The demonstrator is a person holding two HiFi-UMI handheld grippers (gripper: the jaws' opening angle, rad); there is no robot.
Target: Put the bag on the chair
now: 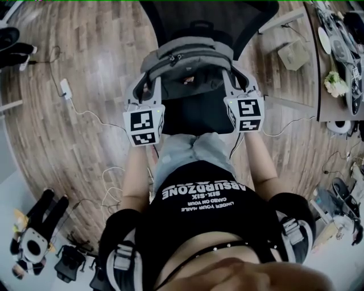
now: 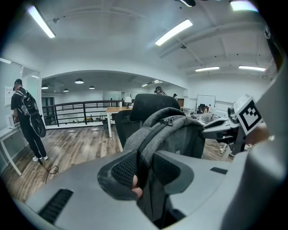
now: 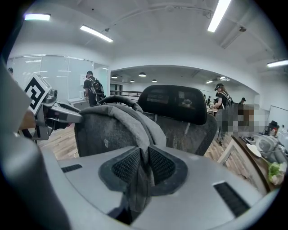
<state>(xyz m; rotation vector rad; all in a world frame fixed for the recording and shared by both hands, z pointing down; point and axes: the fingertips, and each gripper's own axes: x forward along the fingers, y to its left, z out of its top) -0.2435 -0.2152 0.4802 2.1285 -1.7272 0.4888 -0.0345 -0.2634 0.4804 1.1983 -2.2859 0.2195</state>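
A grey backpack (image 1: 187, 62) hangs between my two grippers, just above the seat (image 1: 196, 113) of a black mesh office chair (image 1: 205, 17). My left gripper (image 1: 149, 91) is shut on the bag's left shoulder strap. In the left gripper view the strap runs between the pads at the left gripper (image 2: 145, 168), with the bag (image 2: 180, 134) ahead and the chair's headrest (image 2: 150, 103) behind it. My right gripper (image 1: 236, 85) is shut on the other strap. In the right gripper view the right gripper (image 3: 144, 166) pinches grey fabric, with the bag (image 3: 108, 130) before the chair back (image 3: 180, 108).
Wooden floor surrounds the chair, with white cables and a power adapter (image 1: 65, 88) at the left. A desk (image 1: 318, 85) with dishes and flowers stands at the right, a small box (image 1: 294, 55) beside it. A person with a backpack (image 2: 27, 121) stands far left.
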